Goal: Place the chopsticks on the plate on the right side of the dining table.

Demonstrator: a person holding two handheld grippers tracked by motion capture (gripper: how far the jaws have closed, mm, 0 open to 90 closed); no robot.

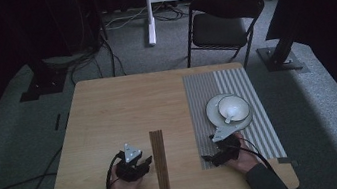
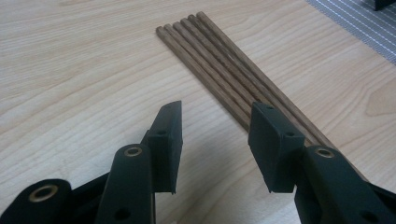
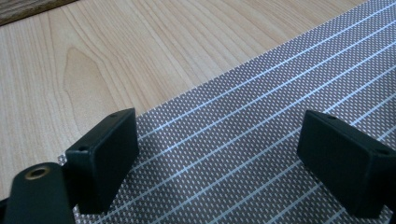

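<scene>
Both tools are matte black. The left gripper (image 1: 142, 163), lower centre-left of the high view, carries a pale grey three-cornered plate and trails a black cable looping off left. The right gripper (image 1: 208, 158), lower centre-right, has the same plate and cable. Their jaws are flat rectangular black pads with small screw holes (brass-ringed pivots behind). Sleeves are dark grey-green.

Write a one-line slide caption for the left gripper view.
Open left gripper poised above the wooden table beside a row of brown chopsticks.
</scene>
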